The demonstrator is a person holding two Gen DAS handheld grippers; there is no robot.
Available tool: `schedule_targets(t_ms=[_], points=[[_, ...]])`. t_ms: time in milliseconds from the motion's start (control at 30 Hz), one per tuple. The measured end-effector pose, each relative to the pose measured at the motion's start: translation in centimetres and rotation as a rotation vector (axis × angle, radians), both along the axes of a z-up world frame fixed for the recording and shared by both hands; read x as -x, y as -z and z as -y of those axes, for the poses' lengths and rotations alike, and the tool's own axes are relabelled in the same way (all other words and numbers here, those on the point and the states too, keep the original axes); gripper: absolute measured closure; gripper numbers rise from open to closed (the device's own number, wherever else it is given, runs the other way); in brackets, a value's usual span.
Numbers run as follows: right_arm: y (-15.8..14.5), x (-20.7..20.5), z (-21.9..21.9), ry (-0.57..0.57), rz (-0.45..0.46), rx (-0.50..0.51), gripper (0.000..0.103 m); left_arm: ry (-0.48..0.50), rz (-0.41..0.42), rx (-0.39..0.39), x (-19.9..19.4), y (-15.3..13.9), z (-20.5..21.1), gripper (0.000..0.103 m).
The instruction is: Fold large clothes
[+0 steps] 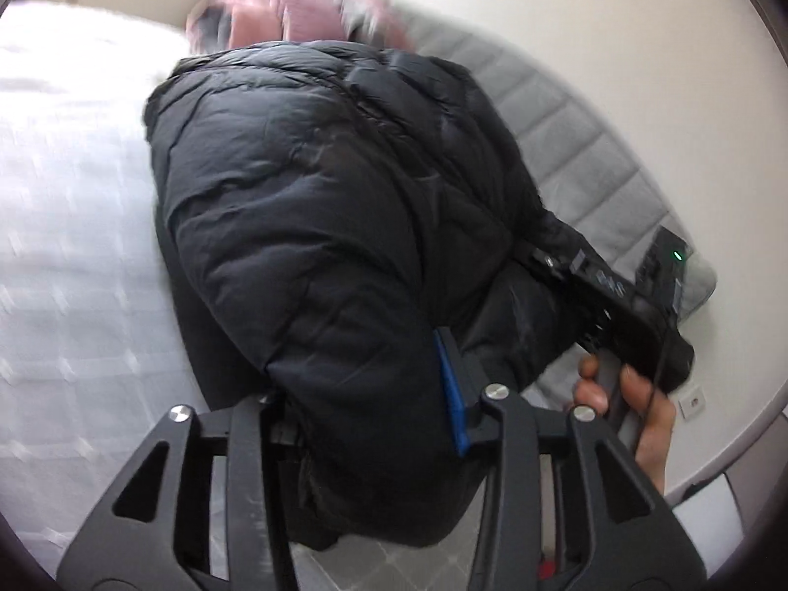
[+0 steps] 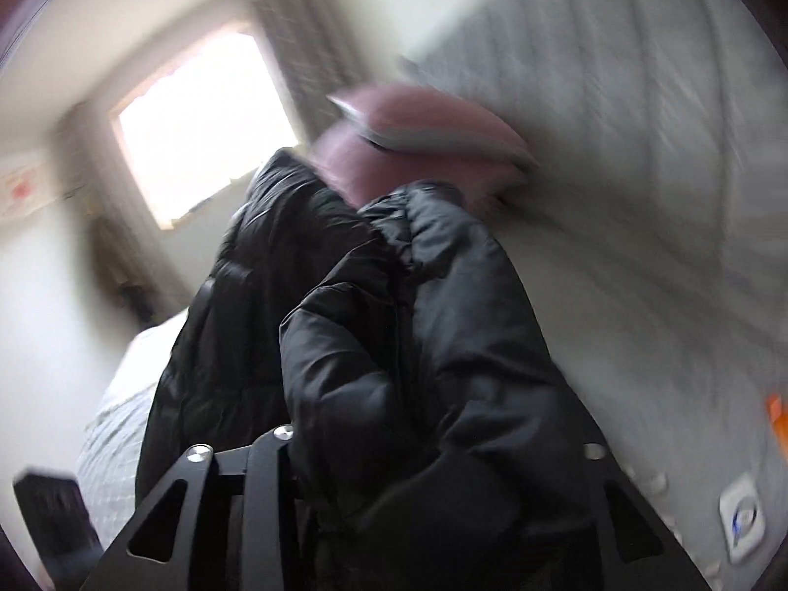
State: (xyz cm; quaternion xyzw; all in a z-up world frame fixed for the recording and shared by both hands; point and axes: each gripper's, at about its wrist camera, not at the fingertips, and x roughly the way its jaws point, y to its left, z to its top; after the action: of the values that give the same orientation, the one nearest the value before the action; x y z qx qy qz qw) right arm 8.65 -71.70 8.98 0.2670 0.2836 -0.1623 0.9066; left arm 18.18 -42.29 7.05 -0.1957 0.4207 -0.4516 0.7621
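A black puffer jacket (image 1: 320, 207) lies bunched on the bed, its bulk filling the gap between my left gripper's (image 1: 364, 374) jaws. The blue pad (image 1: 450, 384) of the right-hand finger rests against the fabric, while the other fingertip is buried under it. Seen from the right wrist, the jacket (image 2: 394, 344) rises in thick folds between my right gripper's (image 2: 433, 443) jaws and drapes over one finger, hiding both tips. The right gripper (image 1: 620, 305) also shows in the left wrist view, held by a hand (image 1: 640, 423), its front pushed into the jacket.
The white bed cover (image 1: 64, 246) spreads to the left. A grey quilted headboard (image 1: 556, 113) runs along the wall, with pink pillows (image 1: 295, 15) beyond the jacket. A bright window (image 2: 197, 123) and a wall socket (image 2: 743, 517) are in the blurred right wrist view.
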Motion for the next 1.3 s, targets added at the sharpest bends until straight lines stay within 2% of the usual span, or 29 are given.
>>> schedule_targets(t_ms=[33,67,100,133,200,233,367,467,533,600,667,733,767,833,900,1033,1133,1233,1300], points=[[3.3,0.0,1.9,0.044,-0.078,-0.061,0.055,0.009,-0.057,-0.047,0.2,2.7,1.0,0.056],[7.2,0.2,3.6,0.087,-0.172,-0.124,0.047,0.003,-0.090,-0.048,0.8,5.0,1.1,0.047],[9.6,0.9,4.6,0.115,-0.184,-0.160,0.030,0.011,-0.104,0.004,1.1,6.4,0.6,0.044],[11.8,2.2,5.5,0.142,-0.140,-0.200,0.023,0.032,-0.120,0.027,1.2,7.0,0.4,0.041],[13.7,4.2,6.3,0.149,-0.057,-0.257,0.022,0.067,-0.136,0.045,1.2,7.2,-0.6,0.038],[13.7,4.7,6.3,0.153,-0.043,-0.249,0.021,0.065,-0.130,0.039,1.2,7.0,-0.9,0.037],[10.8,6.2,5.5,0.203,-0.044,-0.165,0.019,0.021,-0.080,0.012,1.4,4.9,-3.2,0.036],[8.5,7.0,4.4,0.264,-0.065,-0.097,0.019,-0.006,-0.056,-0.021,1.6,4.1,-2.9,0.036],[7.8,7.9,3.2,0.265,-0.090,-0.073,0.019,-0.029,-0.008,-0.097,2.5,3.4,-3.4,0.036],[6.9,9.4,1.6,0.260,-0.074,-0.071,0.019,-0.066,0.055,-0.184,3.4,2.3,-3.4,0.036],[6.0,11.8,-1.3,0.249,-0.019,-0.080,0.019,-0.105,0.130,-0.258,5.5,1.5,-4.9,0.033],[5.5,13.9,-5.0,0.208,0.013,-0.075,0.019,-0.144,0.214,-0.322,7.6,0.7,-6.7,0.026],[5.0,14.8,-7.3,0.177,0.020,-0.057,0.018,-0.169,0.266,-0.349,9.1,0.0,-7.9,0.020],[4.3,16.6,-11.1,0.133,0.018,-0.013,0.018,-0.206,0.332,-0.390,11.3,-1.0,-10.1,0.017],[3.7,18.2,-15.3,0.104,0.023,0.028,0.016,-0.243,0.374,-0.429,13.4,-2.0,-12.3,0.010],[2.3,21.3,-22.2,0.078,0.059,0.037,0.014,-0.282,0.424,-0.426,17.0,-4.1,-16.5,0.006],[1.3,23.4,-26.3,0.088,0.055,0.091,0.012,-0.321,0.457,-0.395,19.6,-5.8,-19.7,0.001],[0.5,25.0,-29.5,0.083,0.041,0.141,0.011,-0.304,0.474,-0.392,21.8,-6.8,-21.7,0.001],[0.1,26.1,-31.1,0.085,0.036,0.167,0.010,-0.277,0.483,-0.430,23.0,-6.9,-22.6,0.001]])
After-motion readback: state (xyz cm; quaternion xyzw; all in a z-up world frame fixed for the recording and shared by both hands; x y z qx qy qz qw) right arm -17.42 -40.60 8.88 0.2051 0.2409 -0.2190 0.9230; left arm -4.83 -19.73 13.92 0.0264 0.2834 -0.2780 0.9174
